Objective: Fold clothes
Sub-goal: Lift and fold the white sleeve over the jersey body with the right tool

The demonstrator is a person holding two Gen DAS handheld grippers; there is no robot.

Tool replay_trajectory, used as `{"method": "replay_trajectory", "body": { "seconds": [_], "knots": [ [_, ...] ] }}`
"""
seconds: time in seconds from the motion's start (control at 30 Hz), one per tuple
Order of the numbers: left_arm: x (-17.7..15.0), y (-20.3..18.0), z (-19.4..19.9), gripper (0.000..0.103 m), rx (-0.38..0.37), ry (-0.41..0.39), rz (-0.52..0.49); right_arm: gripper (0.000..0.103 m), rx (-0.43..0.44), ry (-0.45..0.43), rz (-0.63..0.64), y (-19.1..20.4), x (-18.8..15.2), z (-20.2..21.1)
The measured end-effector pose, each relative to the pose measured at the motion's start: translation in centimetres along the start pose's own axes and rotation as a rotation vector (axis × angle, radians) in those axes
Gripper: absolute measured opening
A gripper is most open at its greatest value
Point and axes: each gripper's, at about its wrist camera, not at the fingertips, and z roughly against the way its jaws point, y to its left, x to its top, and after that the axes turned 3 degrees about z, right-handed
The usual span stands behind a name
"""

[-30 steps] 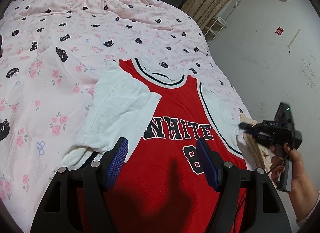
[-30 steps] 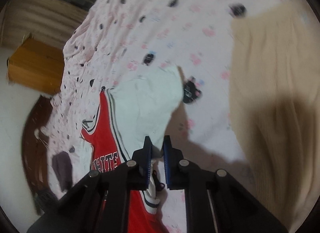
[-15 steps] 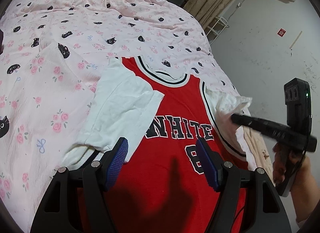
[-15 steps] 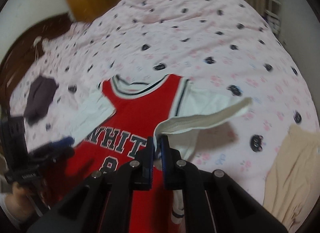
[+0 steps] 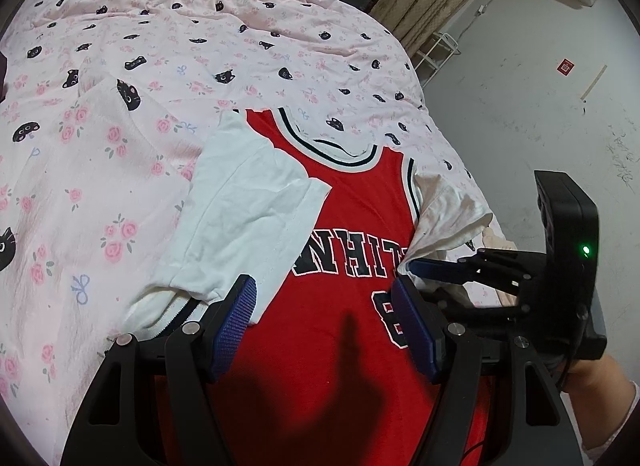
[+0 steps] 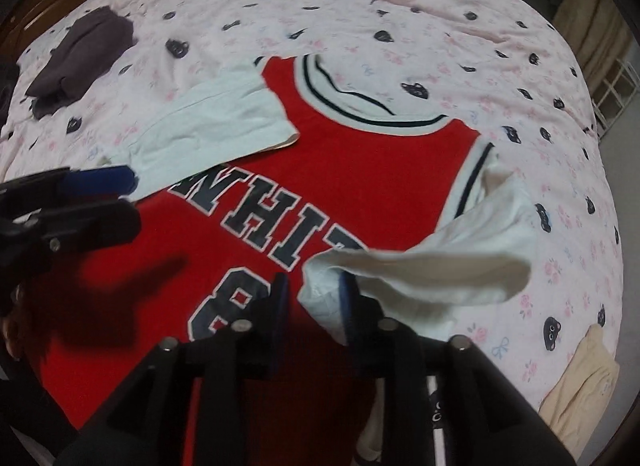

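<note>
Bed [image 5: 168, 37] under pink cat-print cover, curtains and white wall beyond. Red jersey [image 5: 352, 201] lies flat, front up, near bed edge. Its left white sleeve [image 5: 248, 209] folded onto chest. Right white sleeve [image 6: 440, 266] lifted across chest; right gripper [image 6: 314, 298] jaws opening, sleeve edge draped between them against one pad. Left gripper [image 5: 324, 306] hovers over jersey, jaws apart, empty. Dark folded garment [image 6: 84, 53] well apart. Beige garment [image 6: 584, 382] at bed edge.
</note>
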Motion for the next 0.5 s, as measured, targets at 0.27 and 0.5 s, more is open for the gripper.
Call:
{"method": "replay_trajectory", "body": {
  "seconds": [0.27,0.5],
  "knots": [
    [-0.1,-0.5,-0.5,0.065,-0.025,0.008,-0.020,0.044,0.029,-0.015,-0.023,-1.2,-0.6,2.1],
    [1.2,-3.1,-2.3,0.065,-0.126,0.064,-0.130,0.044,0.131,-0.055,-0.105,-3.7,-2.0,2.6]
  ]
}}
